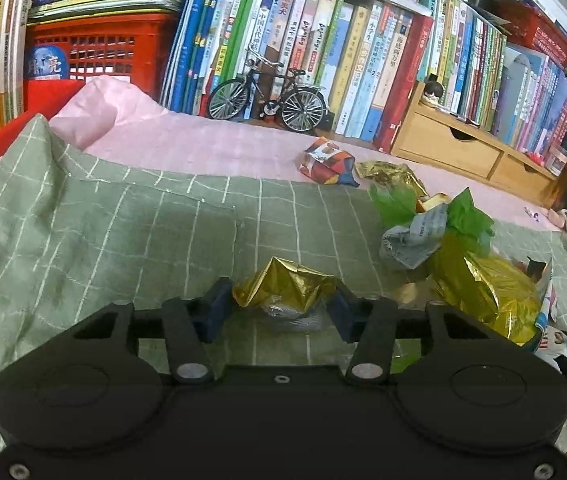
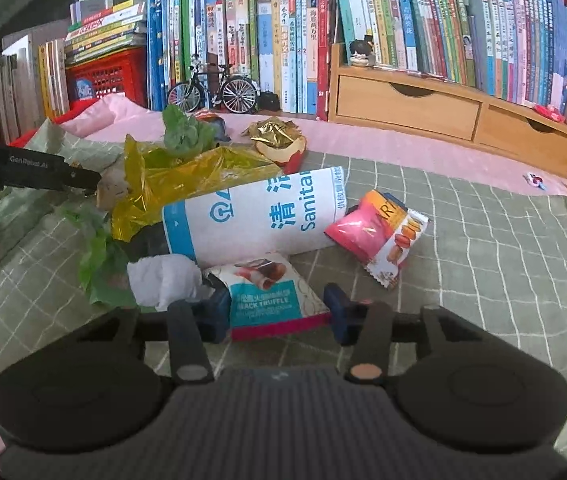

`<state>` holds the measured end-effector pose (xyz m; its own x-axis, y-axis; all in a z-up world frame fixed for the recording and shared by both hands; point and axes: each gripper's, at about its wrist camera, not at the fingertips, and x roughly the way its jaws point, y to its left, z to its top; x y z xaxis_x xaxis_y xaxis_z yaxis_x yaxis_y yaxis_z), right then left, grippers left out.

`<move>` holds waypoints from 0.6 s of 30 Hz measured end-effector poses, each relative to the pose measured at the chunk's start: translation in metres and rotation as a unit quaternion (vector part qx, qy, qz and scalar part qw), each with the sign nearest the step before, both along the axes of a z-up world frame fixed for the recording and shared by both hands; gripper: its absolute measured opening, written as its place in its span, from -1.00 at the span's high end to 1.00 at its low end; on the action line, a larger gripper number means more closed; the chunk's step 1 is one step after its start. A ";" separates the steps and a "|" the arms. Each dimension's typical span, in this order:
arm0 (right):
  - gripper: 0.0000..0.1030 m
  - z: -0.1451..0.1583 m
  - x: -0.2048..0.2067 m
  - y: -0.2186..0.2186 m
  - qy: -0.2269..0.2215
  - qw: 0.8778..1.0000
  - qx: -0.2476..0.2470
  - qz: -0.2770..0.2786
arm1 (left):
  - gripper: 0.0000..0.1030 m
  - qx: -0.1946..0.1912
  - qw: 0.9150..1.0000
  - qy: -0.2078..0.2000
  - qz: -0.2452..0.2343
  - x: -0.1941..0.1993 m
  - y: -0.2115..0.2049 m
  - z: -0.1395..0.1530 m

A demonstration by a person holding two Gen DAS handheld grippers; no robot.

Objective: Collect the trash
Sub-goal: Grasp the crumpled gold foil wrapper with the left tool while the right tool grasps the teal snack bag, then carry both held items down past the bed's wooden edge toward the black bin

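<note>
Left gripper: pads pressed on both flanks of gold foil wad, which lies left of the sanitation bag | Right gripper: clamped across truffle packet, directly before the bag, long axis running away from the claw | Bag lies on its side; contents cannot be told.
</note>
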<state>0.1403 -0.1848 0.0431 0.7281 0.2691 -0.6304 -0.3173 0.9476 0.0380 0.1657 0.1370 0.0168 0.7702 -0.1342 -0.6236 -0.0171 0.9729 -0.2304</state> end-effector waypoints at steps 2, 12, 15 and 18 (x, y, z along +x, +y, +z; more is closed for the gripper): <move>-0.01 0.003 -0.004 -0.001 -0.006 1.000 0.000 -0.001 | 0.04 0.000 1.000 -0.003 0.004 -0.003 0.000 0.002; -0.01 0.009 -0.022 -0.012 -0.010 0.999 0.037 -0.039 | 0.03 0.003 1.000 -0.026 0.012 -0.047 0.001 0.018; -0.02 0.012 -0.032 -0.013 -0.011 0.997 0.046 -0.052 | 0.03 0.003 0.999 -0.033 0.011 -0.066 -0.001 0.023; -0.01 0.014 -0.042 -0.016 -0.011 0.996 0.068 -0.053 | 0.03 0.009 0.999 -0.039 0.004 -0.085 -0.006 0.029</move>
